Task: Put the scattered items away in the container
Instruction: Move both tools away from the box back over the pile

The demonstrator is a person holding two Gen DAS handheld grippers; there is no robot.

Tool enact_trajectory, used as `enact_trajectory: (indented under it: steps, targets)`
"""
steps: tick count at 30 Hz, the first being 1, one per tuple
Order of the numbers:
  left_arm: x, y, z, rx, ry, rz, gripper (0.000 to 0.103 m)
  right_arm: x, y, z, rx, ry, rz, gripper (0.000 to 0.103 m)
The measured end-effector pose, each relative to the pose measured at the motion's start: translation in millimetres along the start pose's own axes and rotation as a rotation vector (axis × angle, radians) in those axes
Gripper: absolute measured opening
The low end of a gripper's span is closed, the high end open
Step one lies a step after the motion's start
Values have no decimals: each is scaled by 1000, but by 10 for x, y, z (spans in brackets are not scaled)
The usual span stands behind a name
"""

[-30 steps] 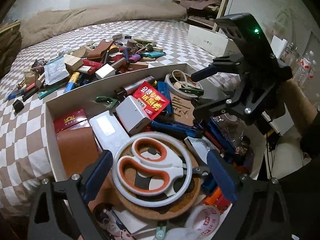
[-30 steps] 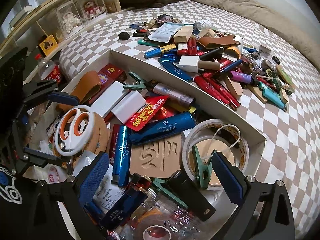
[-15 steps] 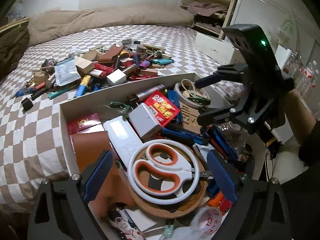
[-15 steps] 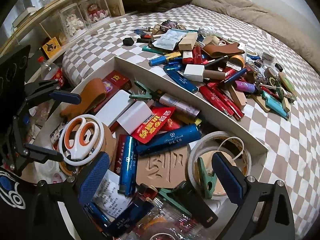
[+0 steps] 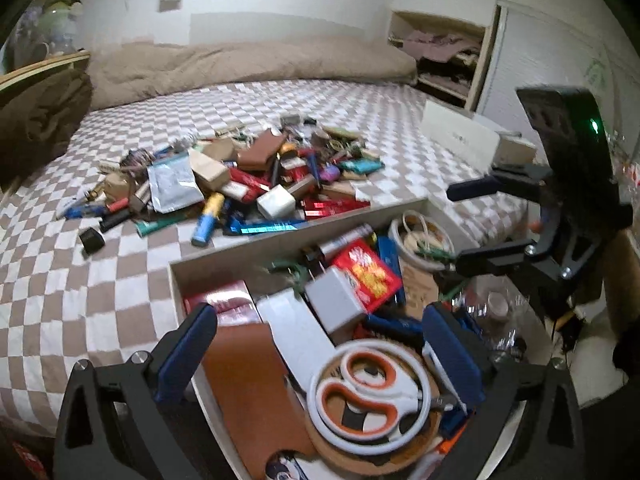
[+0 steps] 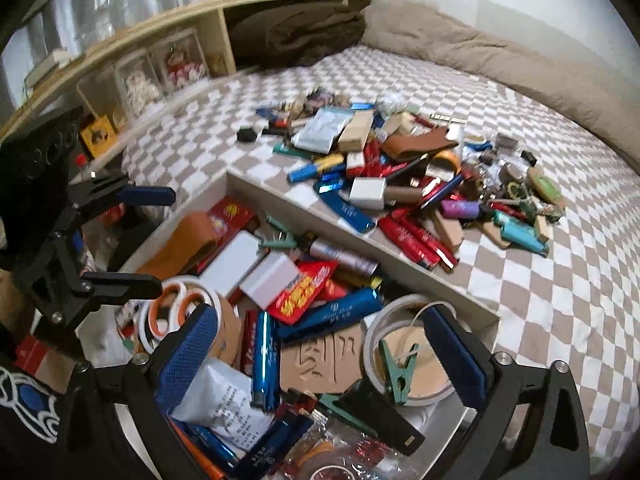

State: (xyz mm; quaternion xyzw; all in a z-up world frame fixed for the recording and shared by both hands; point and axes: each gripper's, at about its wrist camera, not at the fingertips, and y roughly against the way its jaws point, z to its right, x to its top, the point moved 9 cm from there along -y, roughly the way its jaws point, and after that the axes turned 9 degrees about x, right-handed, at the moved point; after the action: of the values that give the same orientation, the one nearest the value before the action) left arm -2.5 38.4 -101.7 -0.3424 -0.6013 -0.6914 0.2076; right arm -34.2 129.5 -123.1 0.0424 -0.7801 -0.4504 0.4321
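A white box [image 5: 360, 216] [image 6: 304, 208] sits on the checkered bed, filled with items: orange-handled scissors [image 5: 368, 392] [image 6: 176, 308], a red packet [image 5: 368, 272] [image 6: 304, 288], blue tubes [image 6: 328, 316], a tape ring [image 6: 408, 344]. A pile of scattered items [image 5: 256, 176] [image 6: 416, 184] lies on the bed beyond the box. My left gripper [image 5: 320, 356] is open and empty above the box's near end; it also shows in the right wrist view [image 6: 136, 236]. My right gripper [image 6: 320, 360] is open and empty above the box; it also shows in the left wrist view [image 5: 480, 224].
A small black object [image 5: 91, 240] [image 6: 246, 134] lies apart from the pile. A wooden shelf [image 6: 132, 72] with clear boxes runs along one side of the bed. A beige duvet [image 5: 240, 64] lies at the far end. A white carton [image 5: 460, 136] stands at the bed's right edge.
Both grippers have risen and tilted up, away from the box contents, so more of the bed and the pile shows. Both stay open and empty.
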Motion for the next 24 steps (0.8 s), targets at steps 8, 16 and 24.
enact_trajectory:
  steps: [8,16,24]
  targets:
    - [292,122,-95,68,7,70,103,242,236,126,-30,-48,115,103]
    - [508,184,-170,105,23,121,103,445,558,272,-84,-72,240,103]
    - [658,200,-202,139,24,161,103,559,737,388,-120,-104,329,103]
